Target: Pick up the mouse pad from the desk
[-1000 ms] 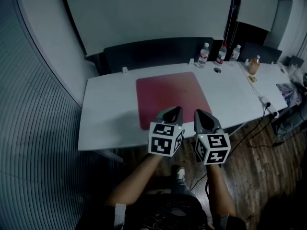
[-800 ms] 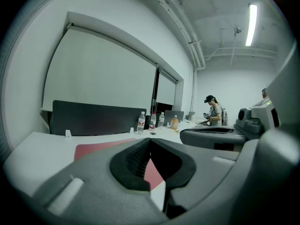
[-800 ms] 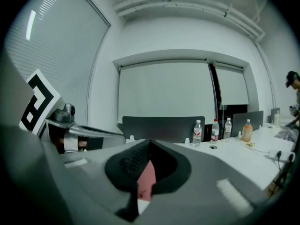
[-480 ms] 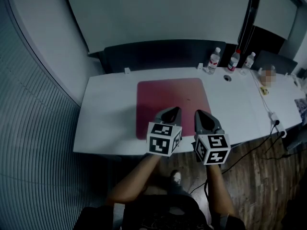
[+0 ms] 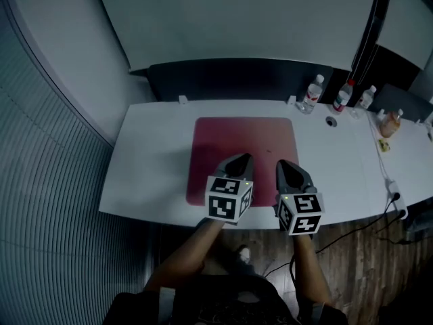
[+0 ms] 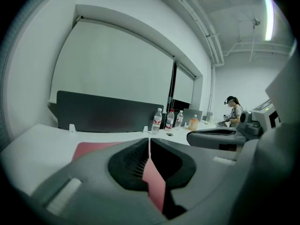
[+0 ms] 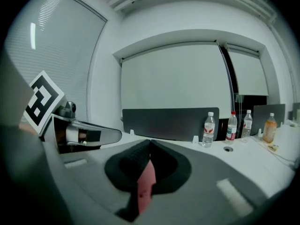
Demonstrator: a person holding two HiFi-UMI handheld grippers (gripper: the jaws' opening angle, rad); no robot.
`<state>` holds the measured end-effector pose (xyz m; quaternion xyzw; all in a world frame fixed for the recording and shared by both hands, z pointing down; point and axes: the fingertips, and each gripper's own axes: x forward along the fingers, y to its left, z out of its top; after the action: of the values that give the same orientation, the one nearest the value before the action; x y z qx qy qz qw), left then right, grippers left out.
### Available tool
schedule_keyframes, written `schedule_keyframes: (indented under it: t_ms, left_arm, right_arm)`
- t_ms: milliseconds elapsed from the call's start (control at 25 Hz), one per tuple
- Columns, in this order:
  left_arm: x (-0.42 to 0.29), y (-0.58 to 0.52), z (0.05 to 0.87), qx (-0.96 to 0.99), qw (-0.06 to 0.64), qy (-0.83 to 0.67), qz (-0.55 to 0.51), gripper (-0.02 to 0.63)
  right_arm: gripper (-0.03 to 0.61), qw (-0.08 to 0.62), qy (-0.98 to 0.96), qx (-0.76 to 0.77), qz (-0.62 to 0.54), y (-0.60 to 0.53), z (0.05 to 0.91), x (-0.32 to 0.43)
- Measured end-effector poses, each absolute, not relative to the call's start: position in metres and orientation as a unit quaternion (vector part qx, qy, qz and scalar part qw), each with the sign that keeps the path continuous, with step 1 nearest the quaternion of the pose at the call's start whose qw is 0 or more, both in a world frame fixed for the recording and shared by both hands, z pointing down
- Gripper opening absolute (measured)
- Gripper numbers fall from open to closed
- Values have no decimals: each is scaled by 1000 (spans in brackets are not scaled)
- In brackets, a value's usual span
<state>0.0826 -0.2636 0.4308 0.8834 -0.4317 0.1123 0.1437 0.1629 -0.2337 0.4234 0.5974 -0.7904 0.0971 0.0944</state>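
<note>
A large red mouse pad (image 5: 240, 151) lies flat on the white desk (image 5: 155, 175), near its front edge. My left gripper (image 5: 245, 159) hovers over the pad's near part, jaws shut and empty. My right gripper (image 5: 280, 164) hangs beside it over the pad's near right corner, also shut and empty. In the left gripper view the red mouse pad (image 6: 93, 149) shows past the closed left gripper (image 6: 149, 140). The right gripper view shows a strip of mouse pad (image 7: 146, 184) behind the closed right gripper (image 7: 150, 143). Neither gripper touches the pad.
Three water bottles (image 5: 312, 94) stand at the desk's back right, with an orange drink bottle (image 5: 390, 123) farther right. A dark partition (image 5: 237, 80) runs along the desk's far edge. A power strip and cables (image 5: 394, 205) hang at the right edge. A person (image 6: 233, 109) sits far off.
Both grippers have moved forward and down, from before the desk's front edge to over the near part of the mouse pad. Their jaws stayed shut.
</note>
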Motion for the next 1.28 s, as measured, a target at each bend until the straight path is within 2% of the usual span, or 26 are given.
schedule_keyframes:
  t_ms: [440, 1280]
  left_arm:
    - [73, -288, 461, 858, 154, -470, 138, 19]
    - [6, -339, 553, 824, 186, -501, 186, 161]
  right_arm:
    - [5, 115, -810, 565, 111, -258, 455, 182]
    - [76, 172, -795, 566, 138, -295, 535, 219]
